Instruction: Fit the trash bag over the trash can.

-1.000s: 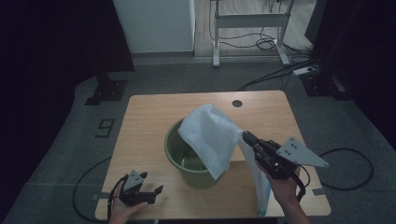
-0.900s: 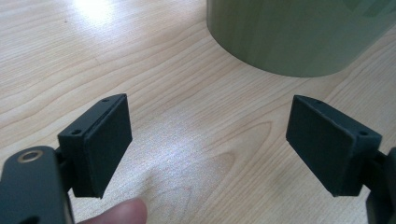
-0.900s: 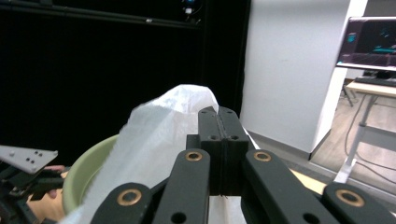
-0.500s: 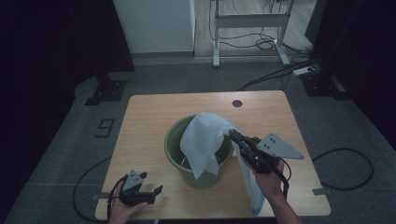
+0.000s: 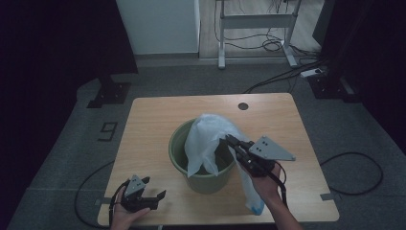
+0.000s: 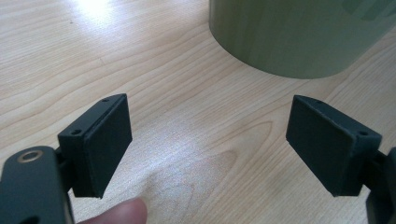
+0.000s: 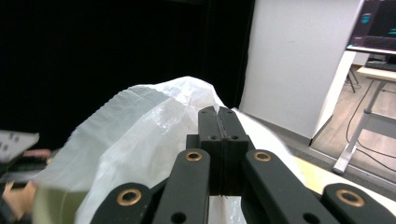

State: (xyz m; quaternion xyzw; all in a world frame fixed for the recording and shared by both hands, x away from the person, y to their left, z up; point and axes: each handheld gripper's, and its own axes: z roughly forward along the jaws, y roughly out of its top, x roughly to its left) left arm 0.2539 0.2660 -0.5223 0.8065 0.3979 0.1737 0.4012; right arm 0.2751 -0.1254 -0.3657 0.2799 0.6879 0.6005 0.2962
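A green bucket (image 5: 178,148) stands in the middle of the wooden table (image 5: 153,120). A thin white plastic bag (image 5: 207,134) is draped over its right rim, and its tail hangs down the bucket's right side. My right gripper (image 5: 229,139) is shut on the bag's edge above the bucket's right rim; in the right gripper view the two jaws press together with the bag (image 7: 149,135) bunched around them. My left gripper (image 5: 154,189) rests at the table's front left, open with nothing between its pads (image 6: 105,140). The bucket's wall (image 6: 289,37) stands ahead of it.
A round cable hole (image 5: 243,106) sits at the table's far edge. Beyond the table are a desk frame (image 5: 253,28) with cables on the floor. A cable (image 5: 354,177) loops on the floor to the right. A floor marker "9" (image 5: 108,130) lies left.
My right gripper has carried the bag leftward and a little lower, from beside the bucket to over its right rim. The bag now covers more of the bucket's opening. The left gripper stayed put.
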